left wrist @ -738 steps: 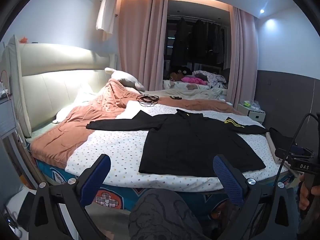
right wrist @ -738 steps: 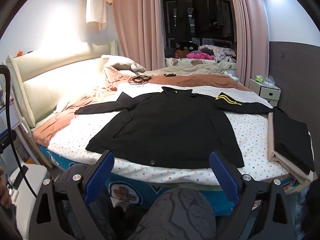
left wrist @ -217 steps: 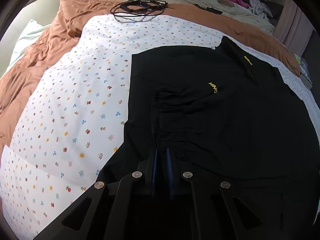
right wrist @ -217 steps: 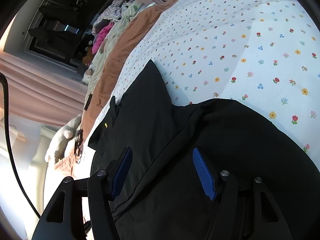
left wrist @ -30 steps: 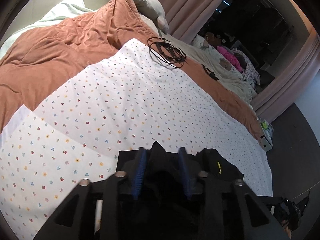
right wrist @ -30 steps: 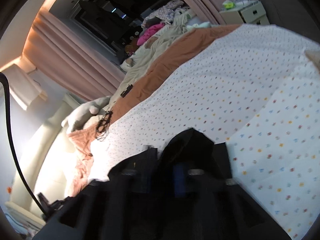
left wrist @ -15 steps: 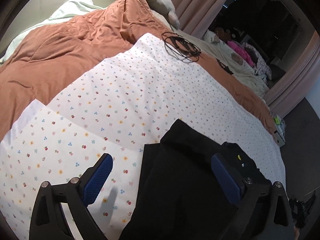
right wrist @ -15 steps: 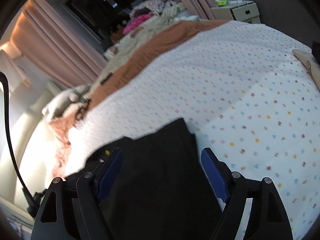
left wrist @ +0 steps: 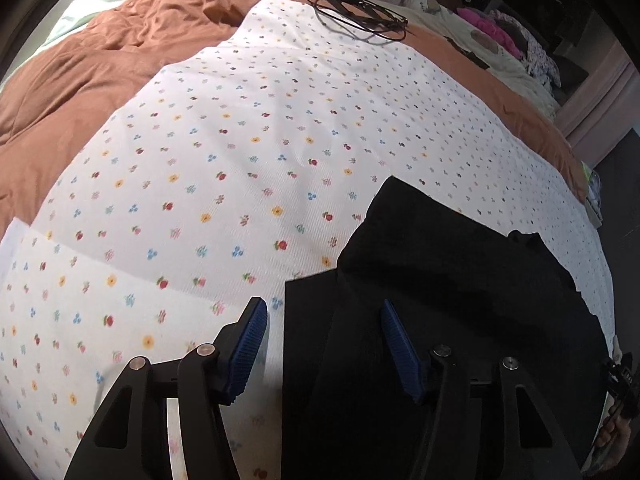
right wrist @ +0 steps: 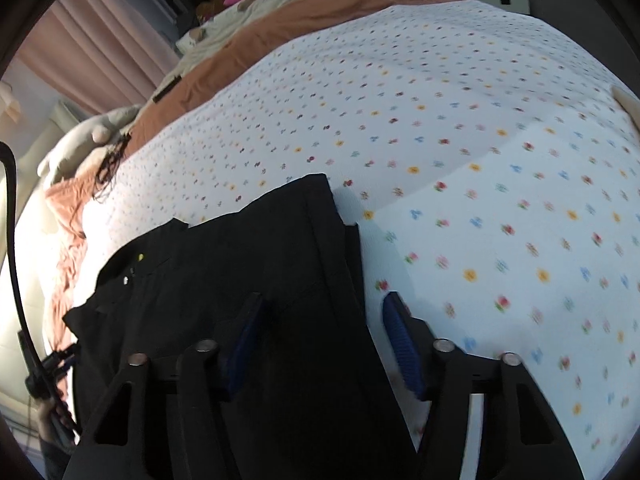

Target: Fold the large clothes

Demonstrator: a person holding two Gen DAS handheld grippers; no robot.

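Black jacket point(left wrist: 460, 300) lies folded into a narrow stack on the flowered sheet point(left wrist: 224, 168) of a bed, near the sheet's front edge. Several layers show at the jacket's far corner, and a small yellow mark sits on the collar point(right wrist: 138, 258) in the right wrist view.

Left tool point(left wrist: 322, 346) hovers over the jacket's left edge with its blue-padded fingers point(left wrist: 248, 344) spread apart and nothing between them but cloth and sheet below; one finger sits over the sheet, the other over the jacket. Right tool point(right wrist: 324, 336) hovers over the jacket's right edge, its fingers point(right wrist: 402, 344) also spread apart and gripping nothing; one finger is over the jacket, the other over the sheet just beside it.

Beyond the jacket the sheet spreads wide, dotted with small coloured flowers. A rust-brown quilt point(left wrist: 100, 52) lies past the sheet, bunched up to the jacket's far left. A coil of black cable point(left wrist: 356, 6) rests at the far edge of the sheet, where it meets the quilt. Farther off, a pale plush toy point(right wrist: 80, 144), a heap of clothes point(left wrist: 496, 36) with a pink piece, and pink curtains point(right wrist: 92, 40) stand behind the bed.
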